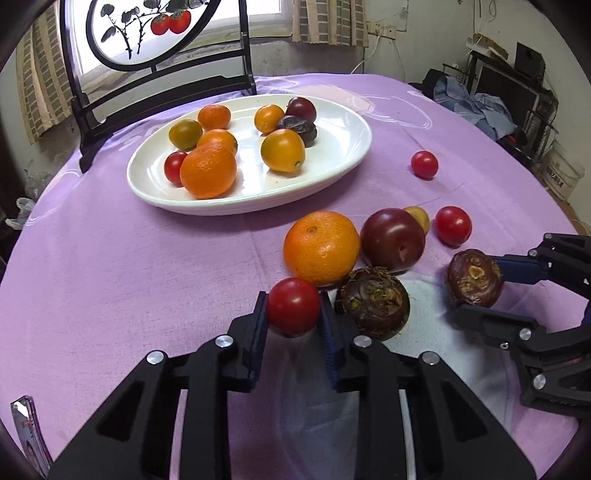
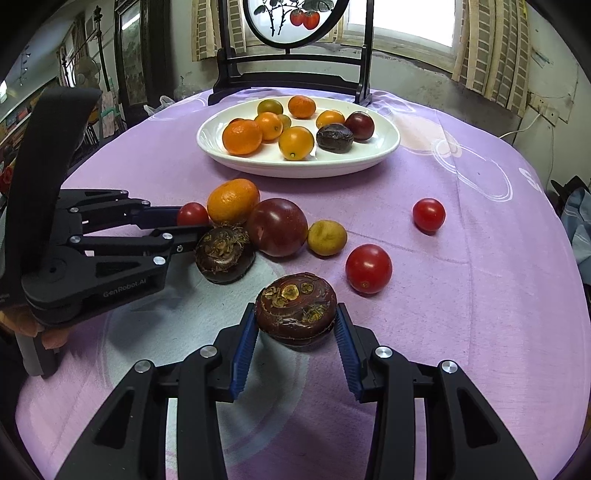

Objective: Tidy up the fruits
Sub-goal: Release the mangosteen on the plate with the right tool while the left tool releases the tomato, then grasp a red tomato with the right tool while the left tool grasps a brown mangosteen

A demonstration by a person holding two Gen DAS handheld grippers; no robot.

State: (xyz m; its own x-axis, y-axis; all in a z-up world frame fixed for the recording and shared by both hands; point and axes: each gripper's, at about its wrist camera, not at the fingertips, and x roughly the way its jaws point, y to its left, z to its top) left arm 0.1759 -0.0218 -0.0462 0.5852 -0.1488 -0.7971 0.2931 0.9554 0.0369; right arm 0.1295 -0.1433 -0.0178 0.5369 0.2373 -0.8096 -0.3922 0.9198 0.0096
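Note:
My left gripper is shut on a red cherry tomato, low over the purple cloth; it also shows in the right wrist view. My right gripper is shut on a dark brown water chestnut, also seen in the left wrist view. A white oval plate at the back holds several oranges, kumquats, a tomato and dark plums. Loose on the cloth lie an orange, a plum, a second water chestnut, a yellow fruit and two red tomatoes.
A black-framed round painted screen stands behind the plate at the table's far edge. The round table's purple cloth drops off at left and right. Clutter and a bucket sit off the table at the right.

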